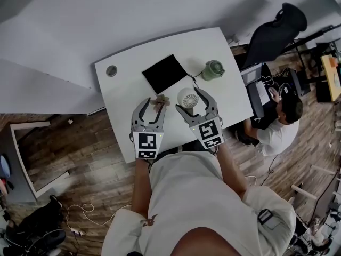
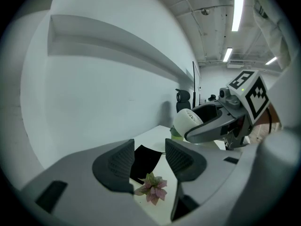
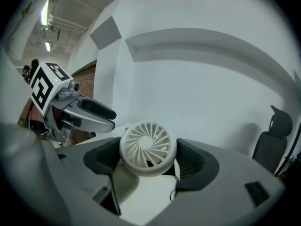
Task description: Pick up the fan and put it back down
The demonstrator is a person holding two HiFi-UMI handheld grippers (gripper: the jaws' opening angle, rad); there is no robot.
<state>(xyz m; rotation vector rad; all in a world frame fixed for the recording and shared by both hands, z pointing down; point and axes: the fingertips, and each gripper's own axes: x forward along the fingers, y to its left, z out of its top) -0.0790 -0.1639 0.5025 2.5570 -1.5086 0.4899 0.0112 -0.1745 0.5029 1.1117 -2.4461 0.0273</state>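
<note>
Fingers of the right gripper, spread wide, clamp the white fan clear above the tabletop while the left gripper hangs open and empty, so the lift seems done and next comes lowering it level and gently.

On the table — flower before pad, left of fan.
</note>
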